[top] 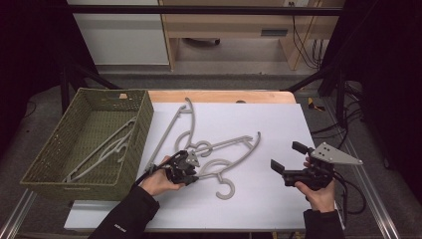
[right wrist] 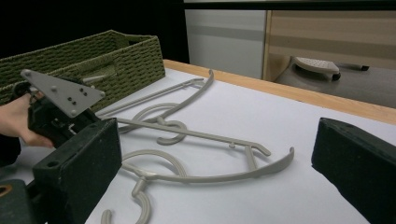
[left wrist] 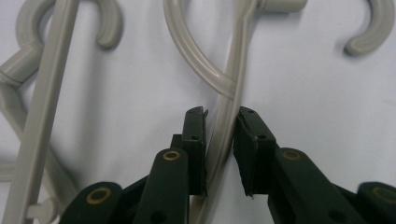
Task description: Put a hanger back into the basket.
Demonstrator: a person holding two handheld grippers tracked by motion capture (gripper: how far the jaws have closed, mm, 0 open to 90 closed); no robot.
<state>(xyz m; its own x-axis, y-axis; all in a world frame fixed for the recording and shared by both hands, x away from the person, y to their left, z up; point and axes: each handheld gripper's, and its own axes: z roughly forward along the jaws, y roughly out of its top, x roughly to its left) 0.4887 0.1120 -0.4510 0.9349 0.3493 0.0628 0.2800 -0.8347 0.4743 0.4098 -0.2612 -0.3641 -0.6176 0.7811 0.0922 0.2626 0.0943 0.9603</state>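
Left gripper point(top: 191, 172): low over the white sheet point(top: 278, 199), jaws pinched on the near hanger point(top: 234, 162); in the left gripper view the grey bar point(left wrist: 223, 135) runs straight up between the two black pads, both pressed on it.
Near hanger: flat on the sheet, hook point(top: 226, 189) curling toward the person, long arm stretching off to the right.
Other hangers: two more on the sheet, crossed over each other just beyond the held one; a far one point(top: 171, 127) slants up toward the basket.
Basket point(top: 42, 164): green wicker, at the table's left edge, with a hanger point(top: 107, 149) lying inside.
Right gripper point(top: 283, 159): off at the sheet's right side, well apart from the hangers, jaws spread wide, nothing between them.
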